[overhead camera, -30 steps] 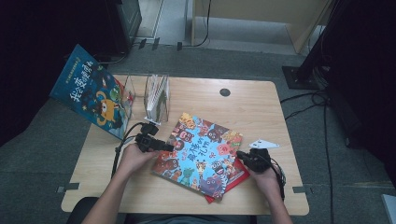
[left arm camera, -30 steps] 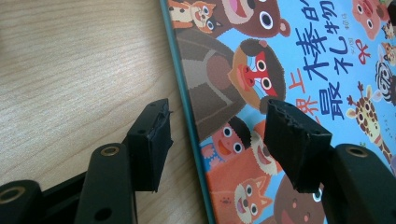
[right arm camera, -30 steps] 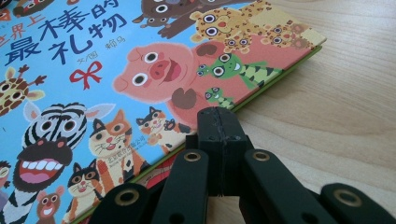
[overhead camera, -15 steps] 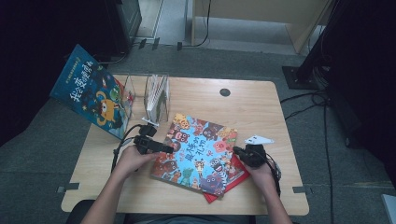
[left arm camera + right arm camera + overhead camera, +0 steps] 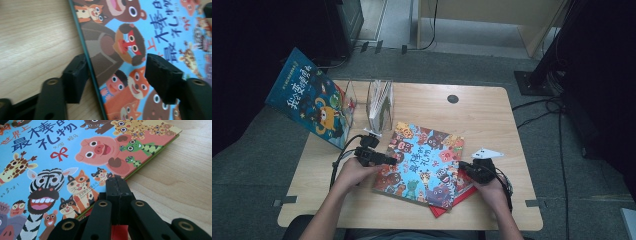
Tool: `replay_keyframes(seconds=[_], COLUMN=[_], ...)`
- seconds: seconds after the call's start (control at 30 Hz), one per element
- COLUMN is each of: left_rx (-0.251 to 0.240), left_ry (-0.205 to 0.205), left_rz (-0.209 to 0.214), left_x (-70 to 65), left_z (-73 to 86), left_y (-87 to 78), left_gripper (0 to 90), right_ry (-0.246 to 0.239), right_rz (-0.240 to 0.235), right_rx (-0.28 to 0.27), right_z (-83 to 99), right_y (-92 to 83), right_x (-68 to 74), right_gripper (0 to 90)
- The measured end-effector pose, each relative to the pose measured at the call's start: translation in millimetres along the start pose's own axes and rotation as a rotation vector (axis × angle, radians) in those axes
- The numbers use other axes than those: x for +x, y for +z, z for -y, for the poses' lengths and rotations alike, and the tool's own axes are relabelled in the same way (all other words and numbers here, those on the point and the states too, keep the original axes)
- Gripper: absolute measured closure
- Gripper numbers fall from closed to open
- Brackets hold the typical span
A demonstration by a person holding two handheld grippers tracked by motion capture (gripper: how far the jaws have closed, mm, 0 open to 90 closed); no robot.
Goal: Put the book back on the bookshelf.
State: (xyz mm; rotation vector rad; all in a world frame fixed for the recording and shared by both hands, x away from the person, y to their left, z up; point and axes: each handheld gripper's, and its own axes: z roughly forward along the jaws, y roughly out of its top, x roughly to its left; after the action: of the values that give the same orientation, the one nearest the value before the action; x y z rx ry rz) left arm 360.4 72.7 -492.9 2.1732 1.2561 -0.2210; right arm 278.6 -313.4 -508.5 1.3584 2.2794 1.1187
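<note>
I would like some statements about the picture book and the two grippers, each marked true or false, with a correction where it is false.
1. The left gripper has its jaws apart, astride the edge of the picture book. True.
2. The right gripper stands wide open. False: its jaws are shut together at the book's edge.
3. A red book lies under the picture book. True.
4. The picture book stands in the clear rack. False: it lies flat on the table.
</note>
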Motion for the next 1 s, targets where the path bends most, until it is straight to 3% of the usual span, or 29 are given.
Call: replay_keyframes(seconds=[0.07,0.13,0.27,0.37,0.47,0.5,0.73,0.9,1.0], left_rx=[-0.001,0.001,0.013,0.018,-0.010,-0.029,-0.060,-0.002,0.014], left_ry=[-0.012,-0.058,-0.062,-0.052,-0.054,-0.055,-0.029,0.021,0.014], left_rz=[0.008,0.024,0.010,0.014,0.044,0.072,0.143,0.145,0.146], left_x=[2.7,5.1,3.4,0.0,-3.5,-7.2,-19.7,-36.8,-46.4], left_z=[-0.4,-2.2,-4.5,-8.4,-12.0,-14.7,-28.4,-43.9,-55.4], left_y=[-0.7,-0.8,-2.7,-11.8,-24.9,-34.9,-62.3,-70.7,-75.0], left_gripper=[44.5,48.3,49.6,51.8,53.8,54.3,55.7,58.7,60.4], right_ry=[0.012,0.025,0.022,0.018,0.017,0.016,0.010,-0.017,-0.033], right_rz=[-0.006,-0.012,-0.018,-0.019,-0.019,-0.020,-0.032,-0.048,-0.051], right_rx=[-0.004,-0.004,-0.004,-0.003,-0.002,-0.001,-0.002,-0.004,-0.001], right_z=[0.4,0.8,0.7,0.5,0.5,0.3,-0.6,-3.3,-6.1], right_y=[0.2,0.1,0.2,0.3,0.2,0.2,2.0,6.5,9.9], right_x=[-1.1,-1.5,-2.1,-2.3,-2.3,-2.2,-1.1,3.9,8.1], right_gripper=[90.0,90.0,90.0,90.0,90.0,90.0,90.0,90.0,90.0])
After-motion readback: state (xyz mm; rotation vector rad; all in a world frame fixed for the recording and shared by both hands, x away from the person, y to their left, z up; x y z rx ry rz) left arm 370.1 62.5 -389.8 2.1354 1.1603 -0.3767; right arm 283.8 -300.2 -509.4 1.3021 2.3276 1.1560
